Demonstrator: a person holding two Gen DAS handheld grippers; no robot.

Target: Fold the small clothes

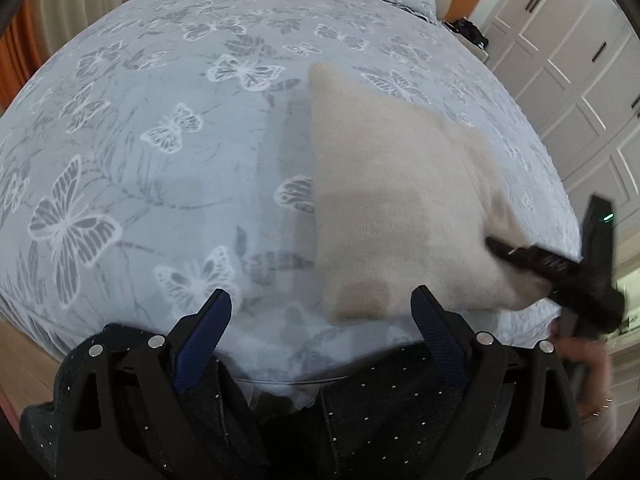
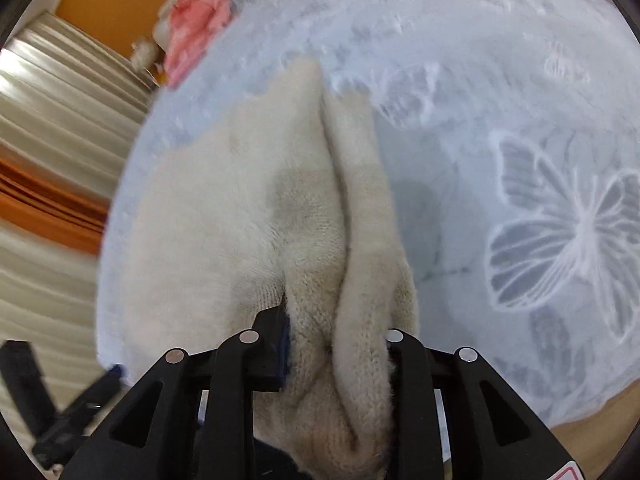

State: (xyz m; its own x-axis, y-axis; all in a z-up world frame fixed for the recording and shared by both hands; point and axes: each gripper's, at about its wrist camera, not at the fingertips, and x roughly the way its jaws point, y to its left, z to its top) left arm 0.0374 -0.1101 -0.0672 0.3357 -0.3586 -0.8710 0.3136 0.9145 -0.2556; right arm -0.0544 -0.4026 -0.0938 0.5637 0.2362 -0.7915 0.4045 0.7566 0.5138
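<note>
**Right gripper has the corner, left one waits empty**

Now the cream knit garment (image 1: 396,200) lies on the butterfly bedspread (image 1: 160,128), its long axis running away from the person. The right gripper (image 2: 336,340) is clamped on the bunched near corner, so it's clearly the nearer hand. The left gripper (image 1: 322,316) hovers with jaws spread, nothing between them, the garment's near edge ahead and slightly right of its fingers.

A cream knit garment (image 1: 396,200) lies on the butterfly bedspread (image 1: 160,140); the right gripper (image 1: 532,260) pinches its near right corner, while the left gripper (image 1: 320,312) hovers open.
</note>
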